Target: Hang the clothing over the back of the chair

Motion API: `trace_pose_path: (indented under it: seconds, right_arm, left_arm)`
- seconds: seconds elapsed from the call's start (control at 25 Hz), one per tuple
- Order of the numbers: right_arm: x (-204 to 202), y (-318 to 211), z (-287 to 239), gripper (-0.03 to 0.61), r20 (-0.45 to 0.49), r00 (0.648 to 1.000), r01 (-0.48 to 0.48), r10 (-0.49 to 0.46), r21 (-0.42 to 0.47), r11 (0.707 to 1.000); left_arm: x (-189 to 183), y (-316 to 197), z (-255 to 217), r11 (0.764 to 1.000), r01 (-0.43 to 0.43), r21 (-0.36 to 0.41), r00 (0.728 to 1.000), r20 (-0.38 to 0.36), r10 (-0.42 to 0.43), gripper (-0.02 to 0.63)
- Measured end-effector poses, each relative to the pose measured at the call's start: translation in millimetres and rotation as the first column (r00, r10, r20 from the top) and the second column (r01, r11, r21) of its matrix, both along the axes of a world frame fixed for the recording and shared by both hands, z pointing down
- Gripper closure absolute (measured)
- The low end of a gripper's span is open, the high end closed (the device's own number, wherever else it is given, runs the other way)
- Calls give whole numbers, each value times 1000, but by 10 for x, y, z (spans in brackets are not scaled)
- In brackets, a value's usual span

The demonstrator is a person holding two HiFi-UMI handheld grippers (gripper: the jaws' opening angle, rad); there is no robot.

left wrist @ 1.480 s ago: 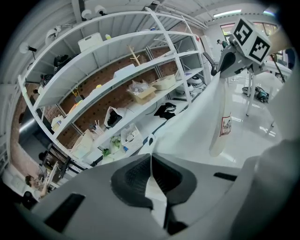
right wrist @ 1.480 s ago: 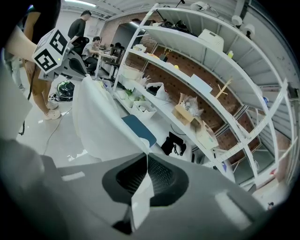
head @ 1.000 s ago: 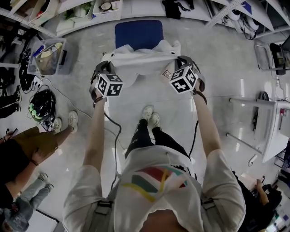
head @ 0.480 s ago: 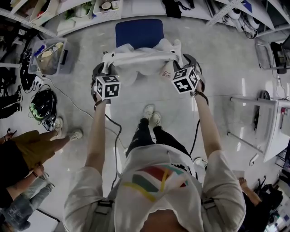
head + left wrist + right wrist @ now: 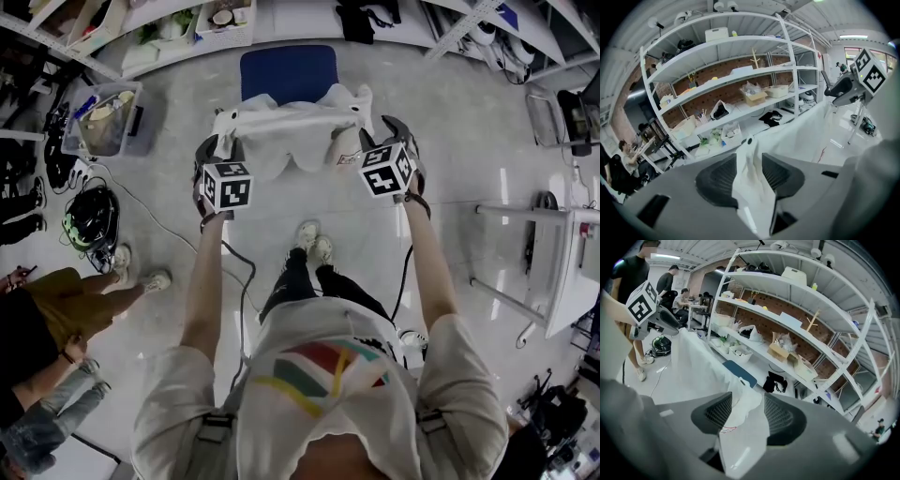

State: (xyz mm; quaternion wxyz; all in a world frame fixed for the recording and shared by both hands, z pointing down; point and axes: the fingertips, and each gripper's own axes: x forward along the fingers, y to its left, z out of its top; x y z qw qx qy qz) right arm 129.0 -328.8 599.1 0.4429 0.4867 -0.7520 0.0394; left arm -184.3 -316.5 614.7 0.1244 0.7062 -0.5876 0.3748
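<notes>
Left gripper (image 5: 749, 164), right gripper (image 5: 747, 401) — jaws have just been opening, now spread; white garment (image 5: 291, 127) loose between each pair; clear bin (image 5: 135, 117) holds clutter

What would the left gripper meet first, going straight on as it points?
The left gripper would meet the white clothing at once: a fold stands between its jaws, which have just been opening. Beyond, probably the chair; depth is unclear.
</notes>
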Motion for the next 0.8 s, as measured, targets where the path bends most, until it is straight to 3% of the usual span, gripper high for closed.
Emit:
trace_pose_path:
  seconds: [0.16, 0.28, 0.36, 0.6, 0.8]
  right_arm:
    - [-26, -117, -351, 420, 23, 999, -25, 23, 80, 997]
    - [-39, -203, -712, 534, 45, 998, -52, 45, 168, 984]
    - [-68, -230, -977, 572, 69, 997, -54, 40, 228, 972]
    - [-175, -228, -1858, 572, 174, 985, -85, 13, 415, 906]
    - [-181, -59, -2567, 572, 238, 971, -133, 1, 539, 832]
  left_arm:
    - [-23, -143, -366, 997, 37, 69, 998, -44, -34, 460]
    - [40, -230, -713, 989, 55, 139, 997, -60, -47, 542]
    - [123, -259, -971, 978, 59, 201, 997, -63, -48, 589]
    - [409, -266, -1711, 938, 52, 342, 991, -136, -5, 598]
    - [527, -107, -2353, 885, 85, 458, 976, -216, 18, 598]
